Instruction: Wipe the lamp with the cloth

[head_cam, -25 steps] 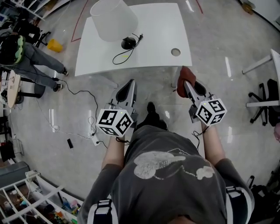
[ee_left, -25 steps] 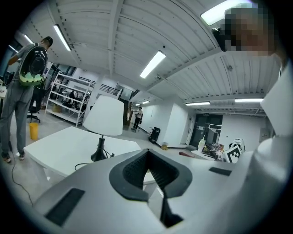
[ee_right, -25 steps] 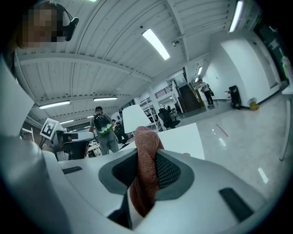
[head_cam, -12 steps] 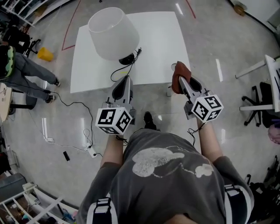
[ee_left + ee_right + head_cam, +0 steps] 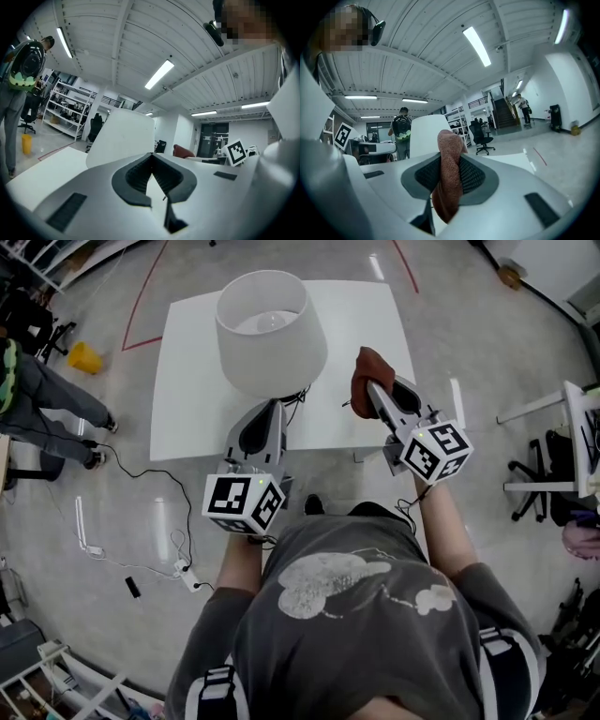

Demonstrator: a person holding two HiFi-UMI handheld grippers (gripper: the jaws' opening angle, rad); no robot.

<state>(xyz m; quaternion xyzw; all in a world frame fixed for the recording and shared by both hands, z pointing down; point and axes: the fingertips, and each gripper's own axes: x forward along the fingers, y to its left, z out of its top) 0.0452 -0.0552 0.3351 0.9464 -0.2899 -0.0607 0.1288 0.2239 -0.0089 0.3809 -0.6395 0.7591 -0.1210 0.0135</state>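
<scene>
A lamp with a white shade (image 5: 270,329) stands on the white table (image 5: 187,381), near its front edge. My left gripper (image 5: 274,409) is shut with nothing in it, its tip just below the shade's near side. The left gripper view shows the shade (image 5: 123,136) right ahead of the closed tips (image 5: 152,155). My right gripper (image 5: 372,392) is shut on a reddish-brown cloth (image 5: 366,371), held over the table to the right of the lamp. In the right gripper view the cloth (image 5: 449,173) hangs between the jaws, with the shade (image 5: 427,133) behind it to the left.
The lamp's black cord (image 5: 300,395) lies on the table by the base. A person with a backpack (image 5: 23,381) stands at the left near a yellow object (image 5: 84,357). Cables and a power strip (image 5: 178,568) lie on the floor. An office chair (image 5: 553,465) stands at the right.
The person has stepped toward the table. Both grippers have moved forward from over the floor to the table's front edge, the left up to the lamp, the right still holding the cloth.
</scene>
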